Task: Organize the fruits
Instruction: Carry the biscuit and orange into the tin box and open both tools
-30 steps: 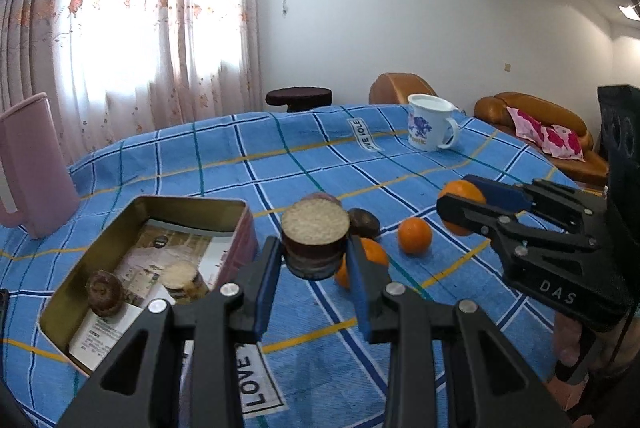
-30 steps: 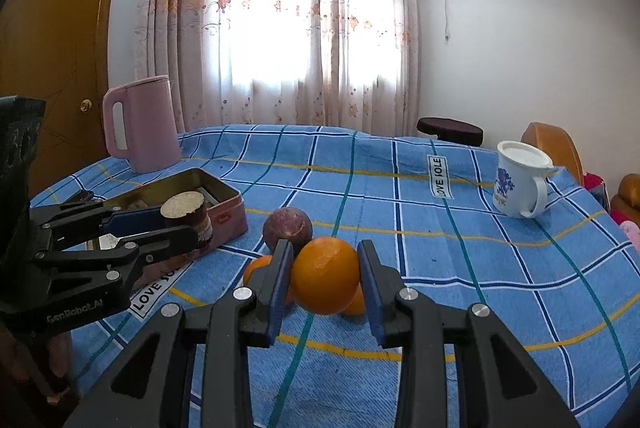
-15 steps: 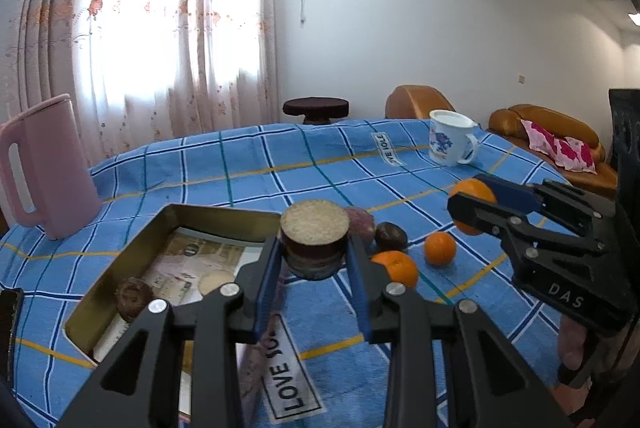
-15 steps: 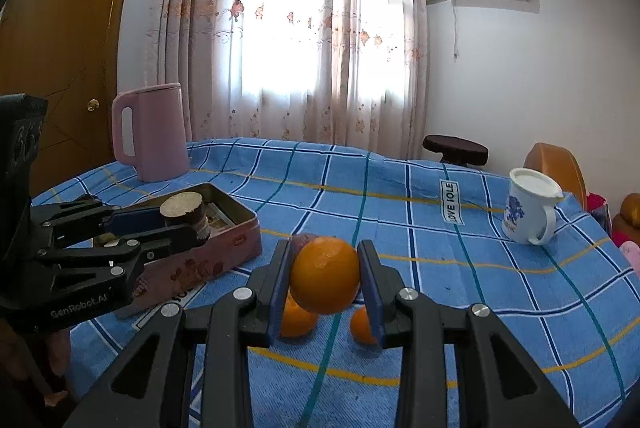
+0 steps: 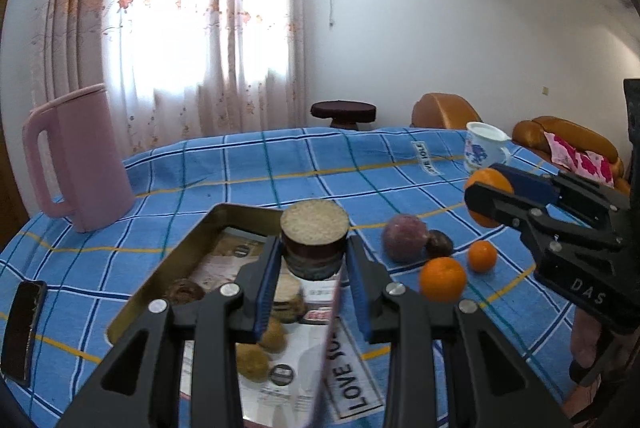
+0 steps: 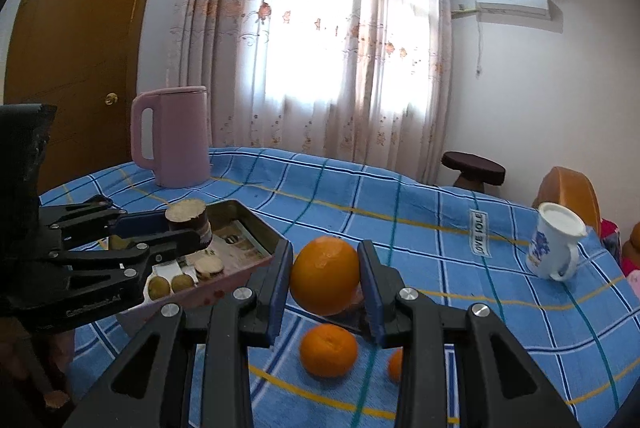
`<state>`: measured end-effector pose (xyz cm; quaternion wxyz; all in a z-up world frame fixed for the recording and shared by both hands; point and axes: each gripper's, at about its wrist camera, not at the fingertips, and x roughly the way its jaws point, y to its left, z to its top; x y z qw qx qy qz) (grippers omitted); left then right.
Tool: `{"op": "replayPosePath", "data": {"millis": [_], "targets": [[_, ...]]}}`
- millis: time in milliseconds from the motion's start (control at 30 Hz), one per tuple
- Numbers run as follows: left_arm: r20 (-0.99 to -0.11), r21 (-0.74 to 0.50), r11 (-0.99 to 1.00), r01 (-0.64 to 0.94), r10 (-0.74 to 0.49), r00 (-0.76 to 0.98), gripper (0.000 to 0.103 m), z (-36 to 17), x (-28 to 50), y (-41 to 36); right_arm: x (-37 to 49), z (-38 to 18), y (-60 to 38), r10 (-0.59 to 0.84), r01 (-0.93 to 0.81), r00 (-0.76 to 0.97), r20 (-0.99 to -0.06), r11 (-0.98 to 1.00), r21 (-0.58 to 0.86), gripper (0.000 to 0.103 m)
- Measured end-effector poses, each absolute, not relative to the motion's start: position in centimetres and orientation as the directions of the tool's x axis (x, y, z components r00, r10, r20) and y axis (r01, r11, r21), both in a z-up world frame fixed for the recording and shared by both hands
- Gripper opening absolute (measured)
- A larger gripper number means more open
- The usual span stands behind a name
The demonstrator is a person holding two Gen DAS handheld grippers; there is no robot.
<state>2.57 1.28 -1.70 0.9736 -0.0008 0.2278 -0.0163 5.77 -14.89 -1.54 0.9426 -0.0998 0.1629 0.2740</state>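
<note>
Orange (image 6: 325, 275), round, glossy and bright, sits clamped between right gripper (image 6: 325, 282) fingers (image 6: 370, 286).

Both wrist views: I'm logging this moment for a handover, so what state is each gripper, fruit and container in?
left gripper: shut on the brown cut piece, held over the tin
right gripper: shut on the large orange, lifted off the cloth
tin: open, several pieces inside
two small oranges: loose on the cloth
purple fruit: loose on the cloth
mug: upright
pink kettle: upright, lid closed
</note>
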Motion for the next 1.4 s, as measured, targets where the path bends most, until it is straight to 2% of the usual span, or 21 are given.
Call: {"op": "replayPosePath", "data": {"millis": [700, 1400], "targets": [[-0.491, 0.006, 0.996, -0.087, 0.078, 0.868, 0.034, -2.8, 3.2, 7.6, 7.6, -1.7, -6.6, 0.602, -0.691, 0.671, -0.434, 0.719, -0.071, 0.035], [-0.584, -0.008, 0.996, -0.091, 0.069, 0.809, 0.035, -4.7, 4.4, 11.2, 10.0, -6.0, -0.8, 0.624, -0.748, 0.534, -0.570, 0.663, 0.025, 0.035]]}}
